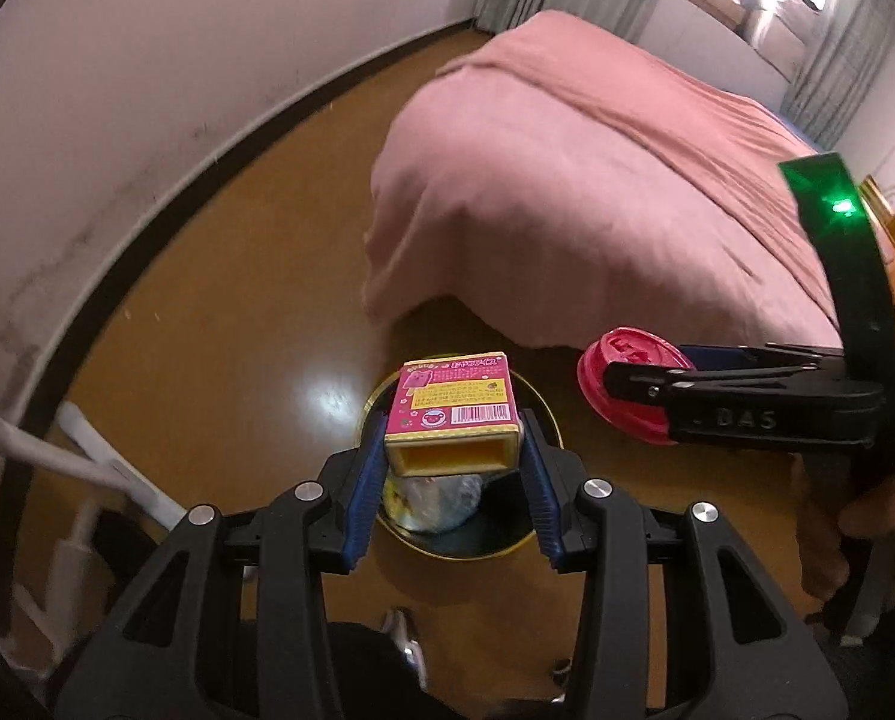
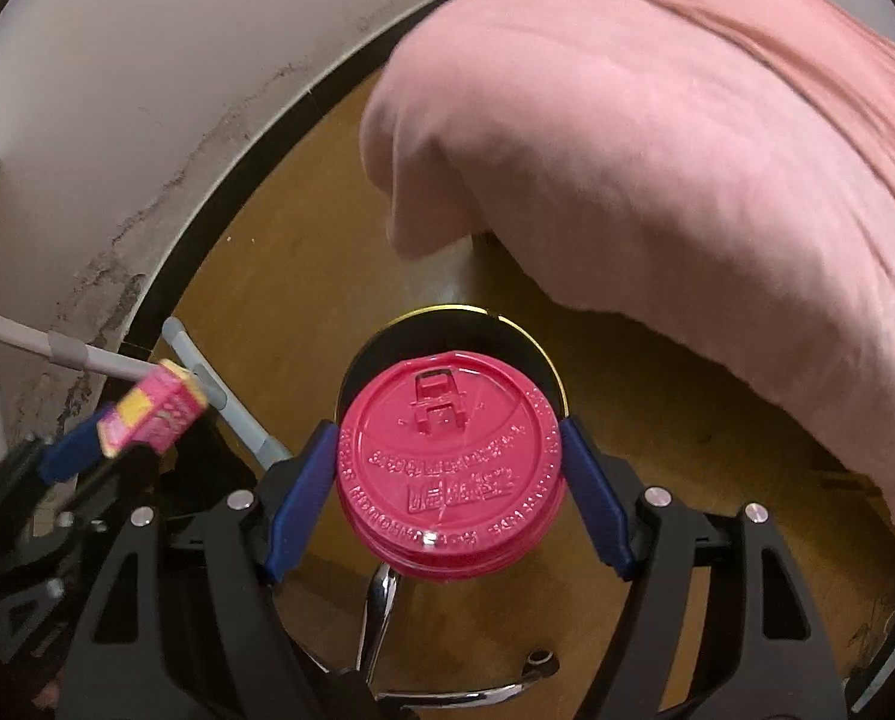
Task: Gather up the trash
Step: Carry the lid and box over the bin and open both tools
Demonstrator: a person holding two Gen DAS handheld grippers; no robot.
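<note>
My left gripper (image 1: 453, 444) is shut on a pink and yellow snack box (image 1: 452, 414), open end toward the camera, held over a round black trash bin with a gold rim (image 1: 543, 402). Crumpled wrappers (image 1: 441, 498) lie inside the bin. My right gripper (image 2: 447, 456) is shut on a red plastic cup lid (image 2: 447, 468), held over the same bin (image 2: 543, 360). In the left wrist view the right gripper (image 1: 615, 384) with the lid (image 1: 627, 360) is just right of the bin. In the right wrist view the left gripper (image 2: 117, 444) with the box (image 2: 153, 414) is at the left.
A bed with a pink cover (image 1: 597, 180) stands close behind and right of the bin. The floor (image 1: 237, 300) is brown wood, with a white wall (image 1: 117, 90) and dark baseboard to the left. A white stick tool (image 1: 87, 468) leans at the left. Chrome chair legs (image 2: 381, 612) lie below.
</note>
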